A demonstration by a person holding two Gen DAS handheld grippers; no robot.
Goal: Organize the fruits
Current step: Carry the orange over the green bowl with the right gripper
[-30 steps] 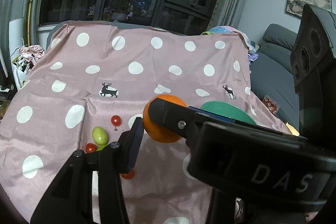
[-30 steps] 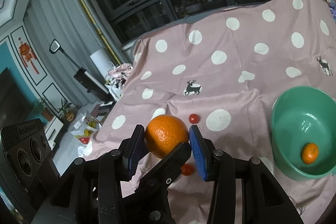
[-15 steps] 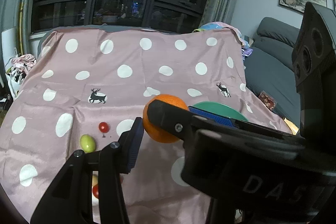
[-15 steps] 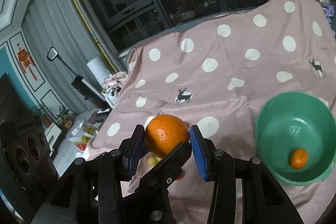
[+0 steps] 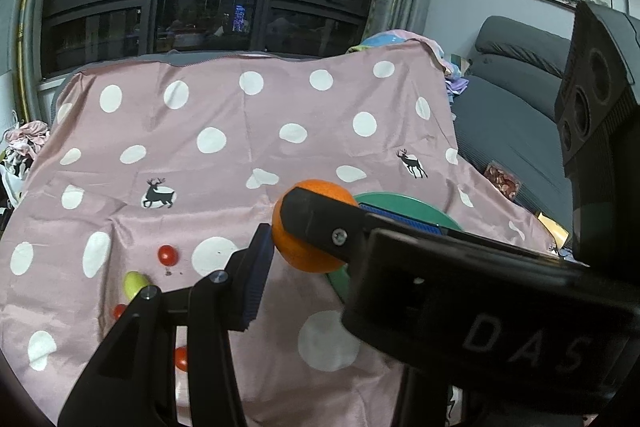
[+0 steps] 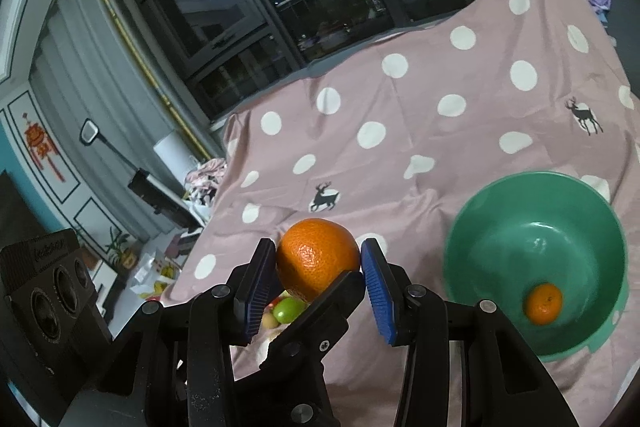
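Observation:
A large orange [image 6: 318, 259] hangs above the pink dotted cloth [image 6: 420, 115]. My right gripper [image 6: 318, 261] is shut on it, a blue pad pressed to each side. My left gripper [image 5: 320, 243] comes in from the left and crosses the right one. Its left pad [image 5: 258, 267] touches the orange [image 5: 308, 255]; its other finger is hidden behind the right gripper's body. One left finger [image 6: 336, 291] lies under the orange in the right wrist view. To the right stands a green bowl [image 6: 500, 211] with a small orange [image 6: 543, 303] inside.
Small fruits lie on the cloth to the left: a red one [image 5: 167, 255], a yellow-green one [image 5: 135, 285] and another red one [image 5: 182, 358]. A green fruit [image 6: 288, 309] shows under the orange. A grey sofa [image 5: 512, 115] stands right of the table, dark windows behind it.
Both grippers have carried the orange to the right. The green bowl has drawn nearer in both views and the small fruits have slid off to the left. Neither grip has changed.

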